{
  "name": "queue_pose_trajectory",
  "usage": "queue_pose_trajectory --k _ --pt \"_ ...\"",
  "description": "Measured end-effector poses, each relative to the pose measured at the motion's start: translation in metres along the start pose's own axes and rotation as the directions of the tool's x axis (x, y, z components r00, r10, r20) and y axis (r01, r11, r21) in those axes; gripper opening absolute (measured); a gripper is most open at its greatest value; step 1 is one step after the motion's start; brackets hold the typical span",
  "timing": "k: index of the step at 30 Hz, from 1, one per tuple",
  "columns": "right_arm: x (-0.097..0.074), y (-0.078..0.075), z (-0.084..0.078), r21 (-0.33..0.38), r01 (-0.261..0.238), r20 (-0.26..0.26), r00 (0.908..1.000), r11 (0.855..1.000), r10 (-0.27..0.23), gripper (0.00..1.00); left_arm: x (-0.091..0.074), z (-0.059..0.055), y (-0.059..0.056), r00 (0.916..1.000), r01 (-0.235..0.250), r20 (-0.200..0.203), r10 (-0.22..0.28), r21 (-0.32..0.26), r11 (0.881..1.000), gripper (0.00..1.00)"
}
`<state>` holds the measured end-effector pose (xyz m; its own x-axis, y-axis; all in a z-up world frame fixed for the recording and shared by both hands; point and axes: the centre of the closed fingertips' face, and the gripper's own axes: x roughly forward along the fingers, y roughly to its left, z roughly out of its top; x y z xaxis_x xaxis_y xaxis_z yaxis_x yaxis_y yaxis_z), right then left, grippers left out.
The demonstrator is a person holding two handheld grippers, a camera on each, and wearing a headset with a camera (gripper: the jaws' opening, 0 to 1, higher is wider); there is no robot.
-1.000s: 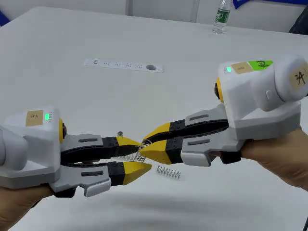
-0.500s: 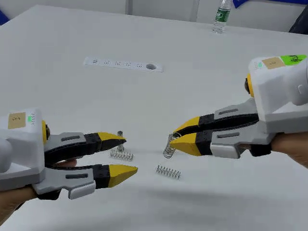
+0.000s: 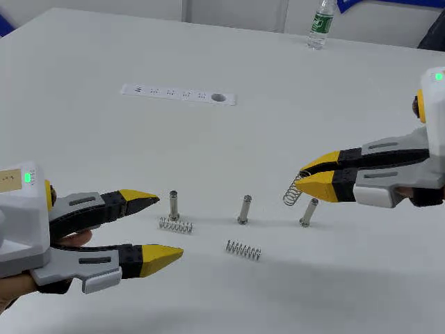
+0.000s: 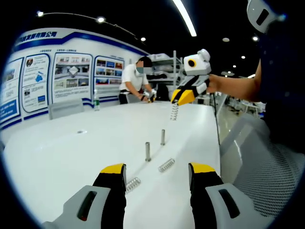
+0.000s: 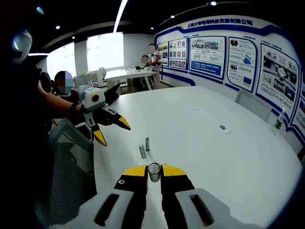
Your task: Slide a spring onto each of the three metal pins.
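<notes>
Head view, lower left: the left gripper [image 3: 171, 227], jaws spread wide, nothing between them, tips close to the left pin [image 3: 173, 205]. Far right: the right gripper [image 3: 300, 179], jaws drawn nearly together. Pinches the held spring [image 3: 293, 191] by its upper end, coil tilted and clear of the white table [image 3: 104, 153], just up and left of the right pin [image 3: 308, 212], not on it. Between those two pins, the middle pin [image 3: 245, 209]; all three upright in a row, all bare.

Flat on the table: the left loose spring [image 3: 175, 225] just in front of the left pin, and the middle loose spring [image 3: 243, 249] in front of the middle pin, apart from it. Farther back, a white power strip [image 3: 179, 94]; at the far edge, a plastic bottle [image 3: 320, 24].

Right gripper view: the held coil end-on, squeezed between the yellow tips. Left gripper view: a broad gap between the yellow tips, with pins and loose springs on the table beyond.
</notes>
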<state>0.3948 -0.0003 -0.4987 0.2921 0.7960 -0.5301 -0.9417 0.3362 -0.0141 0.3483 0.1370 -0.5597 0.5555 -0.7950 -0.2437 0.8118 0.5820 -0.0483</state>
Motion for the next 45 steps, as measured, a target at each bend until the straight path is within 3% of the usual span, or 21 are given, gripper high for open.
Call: queue_pose_trajectory --k 6,19,29,45 --pt "-0.010 -0.019 -0.001 0.021 0.054 0.005 0.9985 0.998 -0.054 0.11 -0.002 -0.004 0.002 0.9998 -0.012 -0.014 0.012 -0.003 1.000 0.58" --pt "-0.006 -0.051 -0.031 0.044 0.164 -0.087 0.9833 0.985 -0.160 0.11 -0.005 -0.006 0.007 0.9994 -0.032 -0.014 0.031 -0.010 0.999 0.63" --pt "0.004 -0.062 -0.048 0.055 0.188 -0.128 0.9754 0.981 -0.180 0.11 -0.007 -0.007 0.009 0.9991 -0.040 -0.015 0.040 -0.015 0.999 0.64" --pt "0.010 -0.075 -0.063 0.081 0.195 -0.145 0.9727 0.978 -0.182 0.12 -0.007 -0.007 0.009 0.9990 -0.043 -0.015 0.042 -0.017 0.999 0.65"
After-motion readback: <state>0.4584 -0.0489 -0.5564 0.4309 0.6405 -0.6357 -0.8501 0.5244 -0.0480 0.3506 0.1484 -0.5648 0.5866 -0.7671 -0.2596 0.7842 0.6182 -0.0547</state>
